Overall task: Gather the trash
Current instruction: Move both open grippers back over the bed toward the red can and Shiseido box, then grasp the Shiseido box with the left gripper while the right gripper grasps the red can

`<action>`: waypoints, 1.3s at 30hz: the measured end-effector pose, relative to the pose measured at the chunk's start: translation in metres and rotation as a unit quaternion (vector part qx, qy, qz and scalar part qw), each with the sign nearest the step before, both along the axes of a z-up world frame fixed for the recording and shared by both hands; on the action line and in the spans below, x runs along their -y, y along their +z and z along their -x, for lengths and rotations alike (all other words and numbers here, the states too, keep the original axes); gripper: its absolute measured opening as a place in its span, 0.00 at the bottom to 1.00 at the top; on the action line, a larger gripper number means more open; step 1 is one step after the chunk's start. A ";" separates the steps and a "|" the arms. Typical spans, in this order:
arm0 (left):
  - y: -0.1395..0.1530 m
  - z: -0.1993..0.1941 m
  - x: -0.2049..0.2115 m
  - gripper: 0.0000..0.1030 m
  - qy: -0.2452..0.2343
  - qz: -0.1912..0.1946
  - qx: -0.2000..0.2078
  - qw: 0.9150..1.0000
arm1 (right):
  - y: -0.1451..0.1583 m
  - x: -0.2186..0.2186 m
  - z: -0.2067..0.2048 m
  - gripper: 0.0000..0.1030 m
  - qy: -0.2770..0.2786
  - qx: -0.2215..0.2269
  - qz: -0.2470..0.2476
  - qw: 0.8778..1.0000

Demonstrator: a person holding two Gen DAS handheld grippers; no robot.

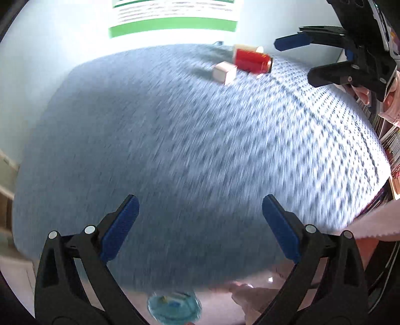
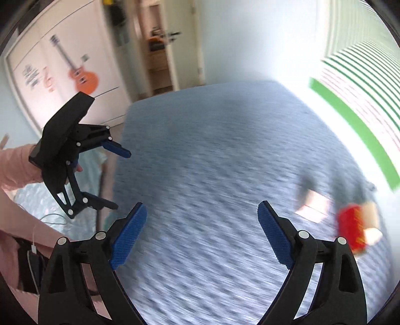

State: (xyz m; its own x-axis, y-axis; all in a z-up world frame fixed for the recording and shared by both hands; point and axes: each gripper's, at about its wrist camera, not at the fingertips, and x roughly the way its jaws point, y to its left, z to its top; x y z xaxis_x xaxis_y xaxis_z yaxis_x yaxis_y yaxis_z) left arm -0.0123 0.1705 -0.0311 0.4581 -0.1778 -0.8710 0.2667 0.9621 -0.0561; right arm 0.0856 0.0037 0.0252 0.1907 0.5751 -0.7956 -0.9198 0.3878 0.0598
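No writing is proving readable: the green-banded poster (image 1: 172, 15) on the wall is showing only blurred lines of text. A red can (image 1: 252, 60) is lying on its side on the blue patterned bed (image 1: 187, 150), near the far edge by the wall, with a small pale box (image 1: 224, 72) just beside it and a pale cup-like item (image 1: 246, 47) behind it. The left claw (image 1: 200, 225) is hanging released, grasping nothing; the right claw (image 2: 202, 232) is likewise gaping wide and empty.
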 end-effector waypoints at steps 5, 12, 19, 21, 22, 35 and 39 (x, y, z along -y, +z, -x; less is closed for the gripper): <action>0.007 -0.068 0.046 0.94 -0.026 0.001 0.006 1.000 | -0.005 0.061 -0.055 0.87 -0.053 0.008 0.001 0.999; -0.004 -0.150 0.090 0.94 -0.058 0.009 0.006 0.998 | -0.019 0.106 -0.105 0.87 -0.085 0.033 0.000 0.996; -0.023 -0.217 0.113 0.94 -0.115 0.006 0.004 0.993 | -0.041 0.121 -0.159 0.86 -0.128 0.015 -0.002 0.992; -0.033 -0.234 0.118 0.94 -0.129 -0.001 -0.001 0.992 | -0.049 0.122 -0.172 0.86 -0.131 0.011 -0.004 0.991; -0.039 -0.242 0.120 0.94 -0.135 -0.005 -0.002 0.991 | -0.054 0.122 -0.178 0.86 -0.133 0.006 -0.001 0.991; -0.084 -0.295 0.132 0.79 -0.162 -0.007 -0.014 0.987 | -0.116 0.113 -0.214 0.65 -0.141 -0.032 0.046 0.988; -0.092 -0.301 0.133 0.45 -0.150 -0.005 -0.024 0.988 | -0.114 0.116 -0.214 0.64 -0.149 -0.033 0.027 0.988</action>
